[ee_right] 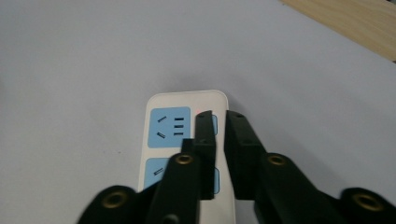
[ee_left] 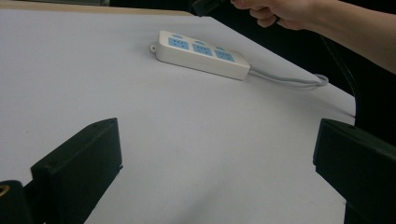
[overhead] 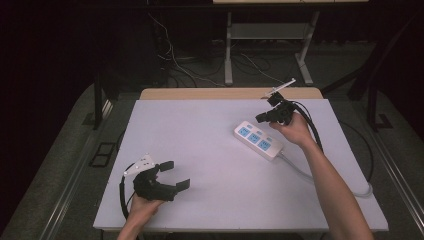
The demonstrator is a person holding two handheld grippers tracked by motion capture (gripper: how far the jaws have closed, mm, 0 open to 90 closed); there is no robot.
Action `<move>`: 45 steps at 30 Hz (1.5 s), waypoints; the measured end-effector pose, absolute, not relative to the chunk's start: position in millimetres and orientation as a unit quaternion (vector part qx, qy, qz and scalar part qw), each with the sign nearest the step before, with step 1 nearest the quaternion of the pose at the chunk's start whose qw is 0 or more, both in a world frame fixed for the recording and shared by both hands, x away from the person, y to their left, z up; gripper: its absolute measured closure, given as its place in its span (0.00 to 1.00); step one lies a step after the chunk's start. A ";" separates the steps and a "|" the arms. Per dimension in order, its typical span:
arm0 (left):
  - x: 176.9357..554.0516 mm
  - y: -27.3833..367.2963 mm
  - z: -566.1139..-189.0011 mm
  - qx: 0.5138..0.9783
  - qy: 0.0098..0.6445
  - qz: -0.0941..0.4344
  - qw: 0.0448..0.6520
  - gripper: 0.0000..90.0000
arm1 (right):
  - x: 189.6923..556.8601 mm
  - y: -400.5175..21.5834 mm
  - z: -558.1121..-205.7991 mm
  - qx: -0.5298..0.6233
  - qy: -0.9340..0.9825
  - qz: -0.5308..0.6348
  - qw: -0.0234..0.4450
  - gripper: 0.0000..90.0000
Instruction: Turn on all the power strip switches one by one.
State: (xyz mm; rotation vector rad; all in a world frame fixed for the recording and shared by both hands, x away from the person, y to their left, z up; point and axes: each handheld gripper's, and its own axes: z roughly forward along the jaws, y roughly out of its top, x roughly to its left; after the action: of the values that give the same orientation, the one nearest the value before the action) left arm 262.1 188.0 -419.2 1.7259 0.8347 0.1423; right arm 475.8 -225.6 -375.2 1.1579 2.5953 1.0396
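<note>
The power strip (overhead: pixel 259 140) lies flat on the white table (overhead: pixel 210 150), right of centre toward the far side, its cord running off right. We've got the right gripper (overhead: pixel 263 117) poised above its far end, jaws nearly pressed together on nothing. Near left, the left gripper (overhead: pixel 175 175) sits spread wide, empty.

The right tongs (ee_right: pixel 219 119), jaws nearly closed, hover over a white power strip (ee_right: pixel 187 126), perhaps without touching it.
</note>
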 end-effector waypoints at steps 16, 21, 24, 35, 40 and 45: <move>261.3 187.0 -419.7 0.734 0.358 0.057 0.575 0.00 | 428.8 -256.4 -356.4 0.432 0.818 0.363 0.111 0.23; 260.9 183.4 -419.8 0.737 0.354 0.055 0.573 0.00 | 410.4 -262.9 -357.3 0.440 0.814 0.362 0.116 0.00; 260.4 182.1 -419.8 0.738 0.352 0.054 0.573 0.00 | 399.1 -269.6 -357.3 0.437 0.809 0.377 0.106 0.00; 260.1 182.4 -419.5 0.737 0.353 0.055 0.574 0.00 | 352.9 -287.1 -361.6 0.435 0.792 0.420 0.091 0.00; 260.0 183.0 -419.5 0.737 0.354 0.057 0.573 0.00 | 333.5 -291.0 -366.9 0.432 0.782 0.439 0.093 0.00; 260.2 182.8 -419.6 0.737 0.354 0.057 0.573 0.00 | 311.8 -292.2 -375.8 0.425 0.776 0.455 0.100 0.00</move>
State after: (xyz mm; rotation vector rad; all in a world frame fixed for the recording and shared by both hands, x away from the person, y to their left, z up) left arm 260.2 182.8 -419.6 1.7288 0.8297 0.1326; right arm 311.8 -292.2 -375.8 1.2561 2.2937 1.3449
